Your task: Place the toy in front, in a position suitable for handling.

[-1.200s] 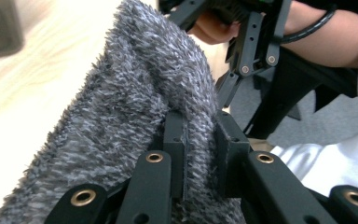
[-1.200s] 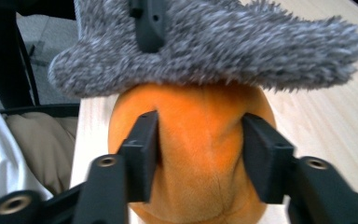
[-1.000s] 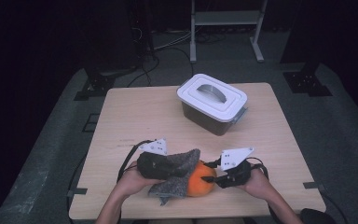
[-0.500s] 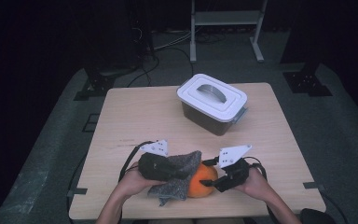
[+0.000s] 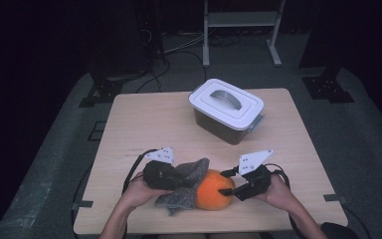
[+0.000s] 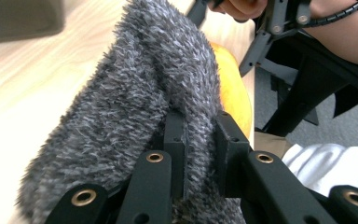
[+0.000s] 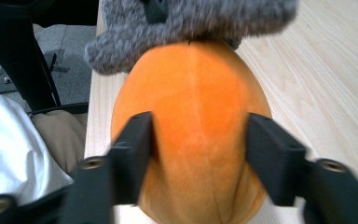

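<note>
An orange plush ball (image 5: 213, 191) lies near the table's front edge, half under a grey fuzzy cloth (image 5: 189, 172). My left gripper (image 5: 188, 182) comes in from the left, shut on a fold of the grey cloth (image 6: 144, 93), with its jaws (image 6: 198, 126) sunk in the pile and the orange ball (image 6: 230, 88) behind. My right gripper (image 5: 224, 182) points left at the ball's right side. Its jaws have just opened wide and eased in a little. They (image 7: 200, 122) straddle the orange ball (image 7: 196, 154) without denting it. The cloth (image 7: 191, 23) drapes the ball's far end.
A dark plastic box with a white handled lid (image 5: 226, 102) stands at the back right of the wooden table (image 5: 144, 124). A person's lap and chair legs sit just off the front edge. Dark stands and cables ring the floor beyond.
The right gripper has shifted slightly against the orange ball's side. The left hand, the cloth and the ball have stayed where they were.
</note>
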Available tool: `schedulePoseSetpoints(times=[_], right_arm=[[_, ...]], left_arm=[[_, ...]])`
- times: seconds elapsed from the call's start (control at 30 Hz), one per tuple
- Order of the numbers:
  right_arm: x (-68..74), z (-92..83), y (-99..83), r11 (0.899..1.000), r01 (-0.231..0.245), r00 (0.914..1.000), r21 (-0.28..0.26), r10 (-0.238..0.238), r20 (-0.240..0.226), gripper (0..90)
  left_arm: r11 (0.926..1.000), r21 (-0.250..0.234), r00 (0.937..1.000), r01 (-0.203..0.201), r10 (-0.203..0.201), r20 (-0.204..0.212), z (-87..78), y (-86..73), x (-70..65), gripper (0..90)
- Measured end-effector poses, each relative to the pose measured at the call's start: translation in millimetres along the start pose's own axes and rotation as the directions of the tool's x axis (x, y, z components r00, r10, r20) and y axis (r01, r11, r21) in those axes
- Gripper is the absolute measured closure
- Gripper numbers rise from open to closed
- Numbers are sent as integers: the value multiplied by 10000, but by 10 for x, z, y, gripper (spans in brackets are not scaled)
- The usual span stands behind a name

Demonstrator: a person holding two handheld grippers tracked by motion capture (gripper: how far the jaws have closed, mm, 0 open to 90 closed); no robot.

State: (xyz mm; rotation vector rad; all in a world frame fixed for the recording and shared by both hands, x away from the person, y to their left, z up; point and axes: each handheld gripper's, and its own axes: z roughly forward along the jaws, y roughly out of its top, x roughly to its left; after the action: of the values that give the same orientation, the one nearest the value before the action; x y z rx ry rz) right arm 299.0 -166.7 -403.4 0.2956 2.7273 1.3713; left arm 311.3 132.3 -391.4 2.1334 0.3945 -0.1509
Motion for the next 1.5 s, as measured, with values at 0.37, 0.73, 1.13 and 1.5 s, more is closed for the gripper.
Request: schedulePoseSetpoints(times=[0.37, 0.73, 1.13, 1.5], right_arm=[[122, 139, 81, 9996, 195, 9994, 207, -201, 291, 525], [154, 252, 152, 9944, 741, 9966, -755, -711, 421, 628], [-103, 35, -77, 9989, -144, 9999, -435, 146, 50, 549], [105, 101, 168, 9985, -91, 9989, 546, 66, 458, 319]], left_arm=[[9999, -131, 9982, -24, 32, 603, 99, 24, -53, 776], [9997, -88, 9997, -236, 235, -80, -47, 55, -47, 777], [9987, -485, 9995, 177, -164, 274, 28, -46, 73, 775], [9991, -375, 9975, -205, 229, 668, 173, 66, -84, 776]])
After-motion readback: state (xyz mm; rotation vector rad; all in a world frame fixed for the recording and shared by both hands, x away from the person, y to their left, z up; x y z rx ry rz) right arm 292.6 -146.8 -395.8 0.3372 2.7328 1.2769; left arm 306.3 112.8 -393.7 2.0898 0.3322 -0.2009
